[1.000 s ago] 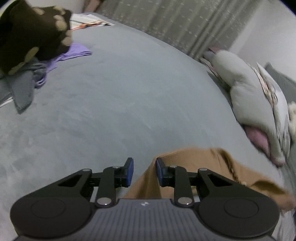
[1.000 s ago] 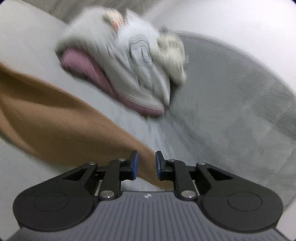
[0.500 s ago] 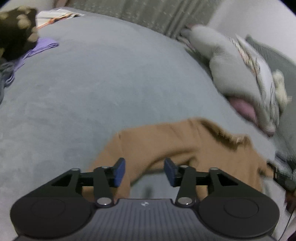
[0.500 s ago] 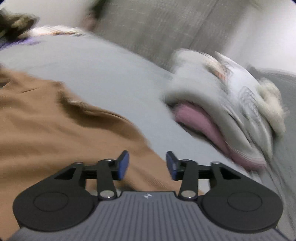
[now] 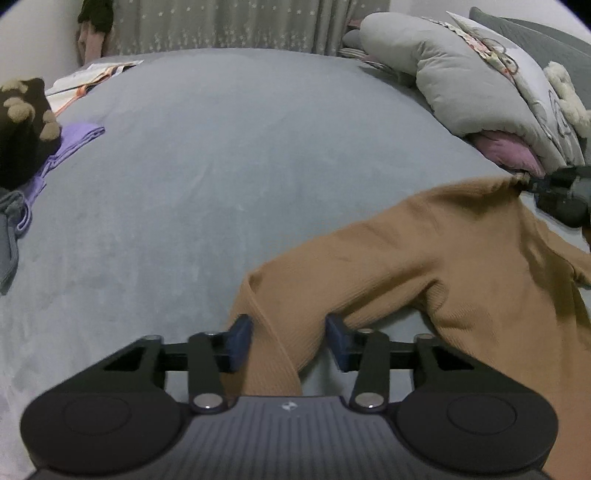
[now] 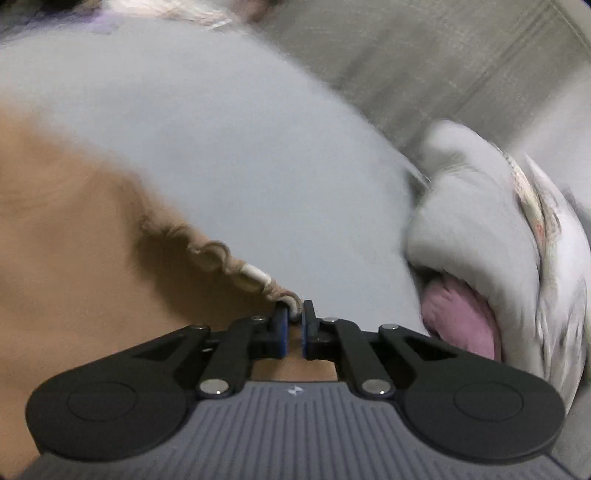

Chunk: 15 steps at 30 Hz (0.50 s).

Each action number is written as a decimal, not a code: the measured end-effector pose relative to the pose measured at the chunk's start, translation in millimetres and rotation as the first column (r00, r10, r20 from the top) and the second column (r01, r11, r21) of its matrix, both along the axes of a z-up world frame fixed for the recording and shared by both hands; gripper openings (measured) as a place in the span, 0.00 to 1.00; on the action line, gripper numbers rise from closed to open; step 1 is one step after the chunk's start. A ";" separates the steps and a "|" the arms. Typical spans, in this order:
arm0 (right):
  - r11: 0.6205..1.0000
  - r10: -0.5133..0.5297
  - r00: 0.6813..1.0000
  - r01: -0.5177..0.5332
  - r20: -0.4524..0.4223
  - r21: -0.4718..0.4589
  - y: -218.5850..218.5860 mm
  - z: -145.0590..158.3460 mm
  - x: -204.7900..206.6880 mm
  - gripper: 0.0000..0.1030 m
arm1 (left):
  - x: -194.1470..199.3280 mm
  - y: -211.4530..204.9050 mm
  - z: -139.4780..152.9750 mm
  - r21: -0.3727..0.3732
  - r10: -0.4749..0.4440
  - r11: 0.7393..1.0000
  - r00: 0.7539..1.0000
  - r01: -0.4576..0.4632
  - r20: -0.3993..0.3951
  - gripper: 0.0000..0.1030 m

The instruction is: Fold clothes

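Observation:
A brown ribbed knit top [image 5: 424,258] lies on the grey bed [image 5: 221,166], spread toward the right. One sleeve [image 5: 273,347] runs between the jaws of my left gripper [image 5: 288,343]. These jaws are closing, with a gap still beside the right pad. In the right wrist view, my right gripper [image 6: 293,321] is closing and pinches the top's frilled edge [image 6: 221,258], lifting it slightly. The brown top [image 6: 74,221] fills the left of that blurred view. The right gripper [image 5: 561,195] also shows at the right edge of the left wrist view, holding the far corner.
A heap of clothes sits at the left: a dark spotted garment [image 5: 22,140], a purple one [image 5: 74,144] and a grey one [image 5: 7,229]. Grey pillows and a quilt [image 5: 461,81] line the right side. A curtain [image 5: 240,22] hangs behind. Papers [image 5: 88,74] lie at the far left.
Both grippers opened, then closed again. The right one swung left and pinched the frilled edge. The left one rolled and shifted, and the sleeve now lies between its jaws.

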State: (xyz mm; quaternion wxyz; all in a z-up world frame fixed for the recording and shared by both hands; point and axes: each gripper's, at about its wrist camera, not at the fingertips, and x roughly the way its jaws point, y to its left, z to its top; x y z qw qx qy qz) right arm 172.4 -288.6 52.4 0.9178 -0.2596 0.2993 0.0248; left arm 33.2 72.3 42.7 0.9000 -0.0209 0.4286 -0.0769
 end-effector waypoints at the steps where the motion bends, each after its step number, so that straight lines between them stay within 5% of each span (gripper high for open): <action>1: 0.999 -0.038 0.999 0.038 0.003 0.028 -0.5 1.1 7.3 0.10 | 2.5 3.5 -0.5 -0.011 0.007 1.000 1.000 -0.007 -0.005 0.40; 5: 0.966 -0.260 0.953 0.258 0.156 0.037 -8.8 7.0 13.0 0.14 | 5.3 18.4 0.5 -0.049 0.041 0.998 0.999 -0.043 -0.027 0.41; 7: 0.943 -0.296 0.953 0.280 0.068 0.178 -27.2 12.4 8.4 0.15 | 3.9 25.9 2.2 -0.066 0.051 0.996 0.998 -0.053 -0.030 0.43; 9: 0.942 -0.276 0.961 0.266 0.021 0.206 -30.4 14.4 -6.8 0.18 | 2.4 33.7 5.1 -0.071 0.060 0.996 0.998 -0.062 -0.025 0.47; 13: 0.925 -0.209 0.977 0.208 -0.030 0.318 -27.7 21.9 -56.0 0.43 | -4.2 43.7 10.8 -0.059 0.069 0.996 0.998 -0.070 -0.010 0.47; 15: 0.886 -0.172 0.983 0.185 -0.069 0.425 -30.0 27.1 -87.3 0.52 | -10.8 44.0 11.9 -0.053 0.053 0.997 0.999 -0.053 -0.007 0.51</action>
